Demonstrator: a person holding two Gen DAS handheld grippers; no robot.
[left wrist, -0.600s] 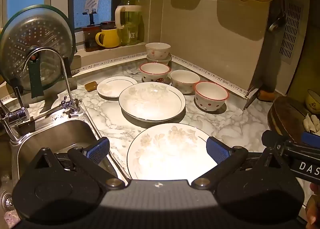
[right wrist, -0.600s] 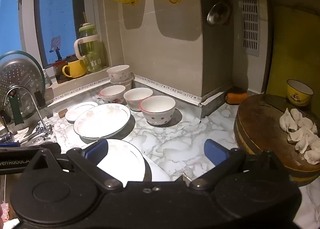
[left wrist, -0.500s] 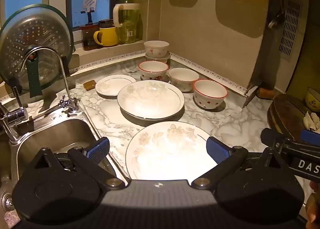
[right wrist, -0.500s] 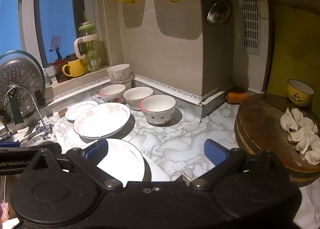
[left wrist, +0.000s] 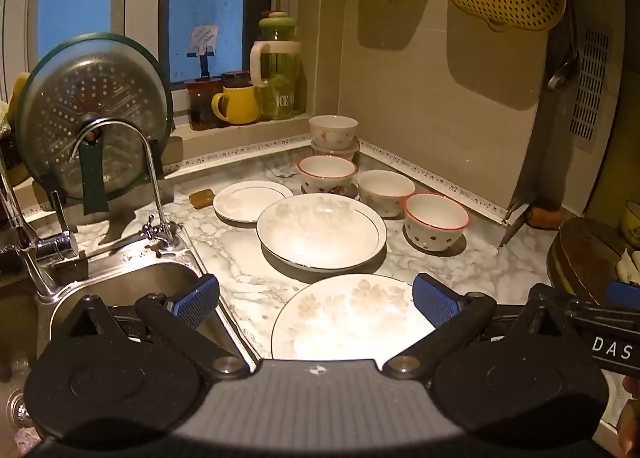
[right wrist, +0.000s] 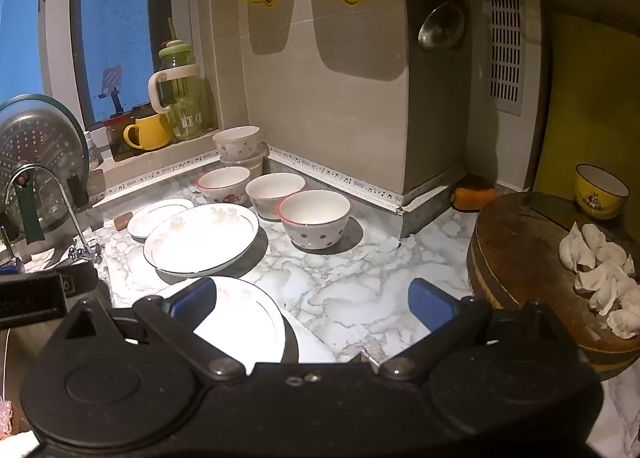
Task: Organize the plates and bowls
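At the far left we saw the steel sink (left wrist: pixel 120 286), with our left gripper (left wrist: pixel 316 300) above its edge, fingers (left wrist: pixel 196 300) spread wide and empty. Just beyond lay the near floral plate (left wrist: pixel 352 314) on the marble surface (left wrist: pixel 480 270); behind it sat the large deep plate (left wrist: pixel 320 230), the small plate (left wrist: pixel 250 200) and three bowls, the red-rimmed dotted bowl (left wrist: pixel 436 220) rightmost, with stacked bowls (left wrist: pixel 334 134) in the corner. Our right gripper (right wrist: pixel 314 298) hovered over bare marble, fingers (right wrist: pixel 430 302) apart, holding nothing. At the far right stood the round wooden board (right wrist: pixel 524 254) bearing dumplings (right wrist: pixel 600 278).
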